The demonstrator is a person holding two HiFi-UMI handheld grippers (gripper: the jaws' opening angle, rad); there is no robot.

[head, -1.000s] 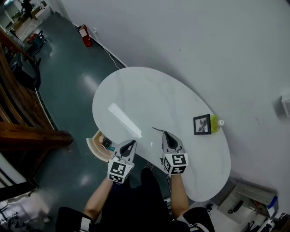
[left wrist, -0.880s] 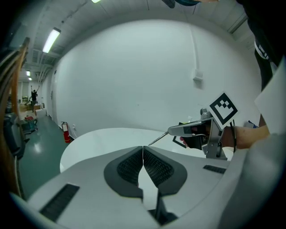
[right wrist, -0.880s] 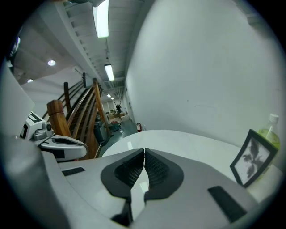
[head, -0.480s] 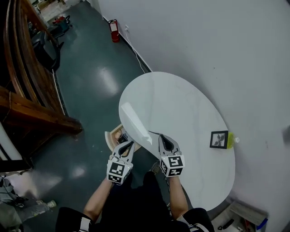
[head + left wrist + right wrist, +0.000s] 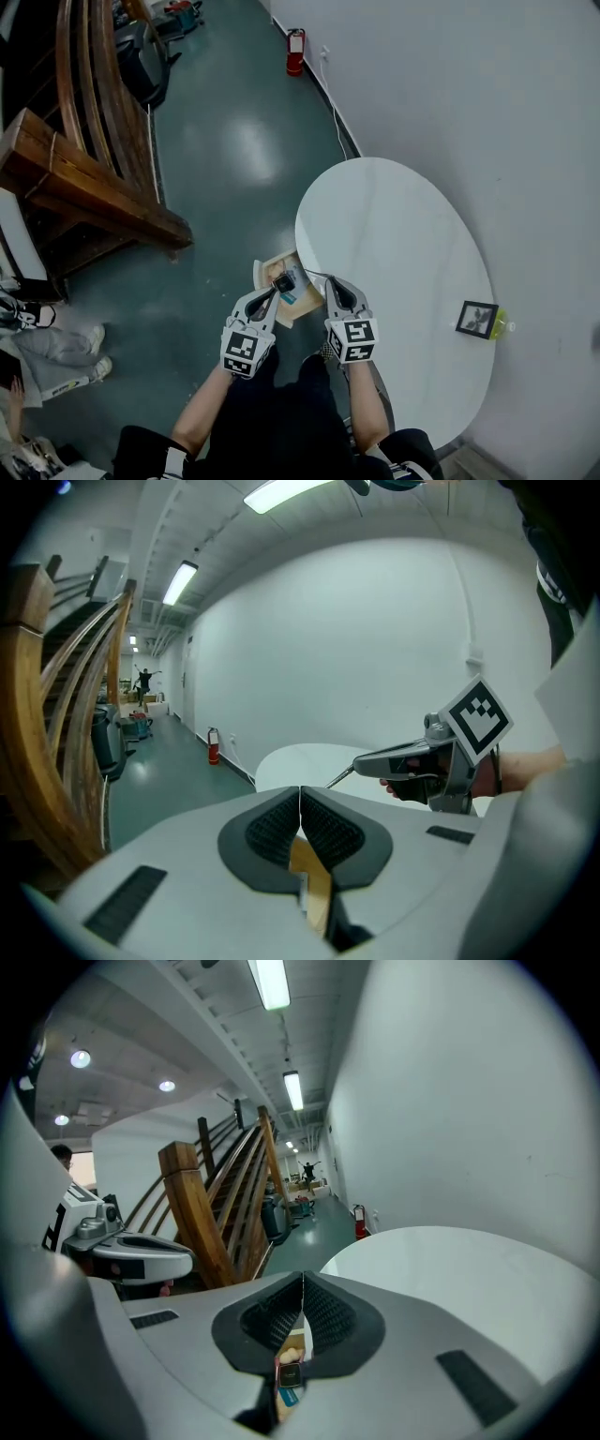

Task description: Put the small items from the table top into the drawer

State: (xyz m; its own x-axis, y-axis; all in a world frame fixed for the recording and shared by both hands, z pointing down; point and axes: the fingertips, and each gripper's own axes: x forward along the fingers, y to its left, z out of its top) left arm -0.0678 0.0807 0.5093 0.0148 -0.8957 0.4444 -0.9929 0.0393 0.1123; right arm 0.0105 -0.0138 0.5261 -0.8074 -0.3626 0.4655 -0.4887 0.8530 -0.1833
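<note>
Since a second ago both claws have travelled off the white oval table top point(image 5: 403, 272) and now hover over the open pale wooden drawer point(image 5: 265, 274) at its near-left edge; the whole scene has swung rightward in the head view. The black square picture frame point(image 5: 477, 319) and the yellow-green bottle point(image 5: 501, 325) just beside it remain at the table's far right rim. Count: two grippers, one table, one drawer, one frame, one bottle, one red fire extinguisher point(image 5: 296, 39) by the wall. Left gripper point(image 5: 274, 293) point(image 5: 300, 803) — ribbed dark pads pressed together, nothing between them. Right gripper point(image 5: 330, 282) point(image 5: 302, 1297) — jaws likewise closed, with a thin dark rod point(image 5: 316, 275) point(image 5: 340, 777) projecting from their tip towards the drawer. Inside the drawer two small items can be made out: a dark square piece point(image 5: 283, 281) and a blue flat piece point(image 5: 298, 282), close together. The table surface is smooth and glossy; the floor is polished dark green.
</note>
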